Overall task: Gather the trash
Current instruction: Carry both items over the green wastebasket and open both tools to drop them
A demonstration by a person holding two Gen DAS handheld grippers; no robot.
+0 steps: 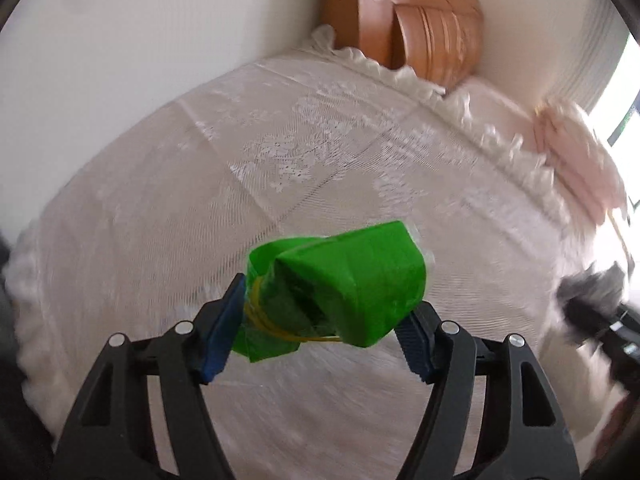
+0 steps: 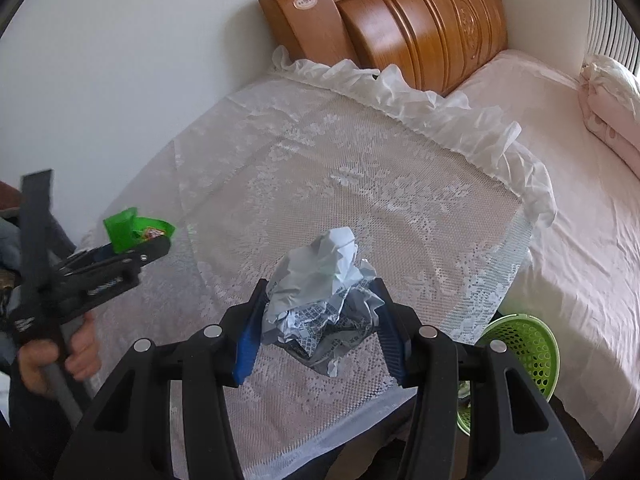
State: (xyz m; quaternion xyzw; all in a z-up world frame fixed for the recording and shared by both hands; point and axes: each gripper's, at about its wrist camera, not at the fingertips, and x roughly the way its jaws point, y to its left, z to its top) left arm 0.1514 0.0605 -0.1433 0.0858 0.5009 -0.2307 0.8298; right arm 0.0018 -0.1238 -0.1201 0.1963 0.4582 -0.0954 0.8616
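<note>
My left gripper (image 1: 320,320) is shut on a crumpled green wrapper (image 1: 352,280) with a yellow band, held above the lace cloth (image 1: 320,140). The right wrist view shows the same left gripper (image 2: 132,252) at the left with the green wrapper (image 2: 128,232) in its jaws and a hand (image 2: 76,356) on its handle. My right gripper (image 2: 320,324) is shut on a crumpled ball of white and blue printed paper (image 2: 320,280), also above the lace cloth (image 2: 340,160). A green mesh basket (image 2: 524,352) stands on the floor at the lower right, between the lace-covered surface and the bed.
A carved wooden headboard (image 2: 420,28) leans in the corner against the white wall. A bed with a pink sheet (image 2: 560,200) and a folded pink quilt (image 2: 612,104) lies to the right. The lace cloth has a ruffled edge (image 2: 420,100).
</note>
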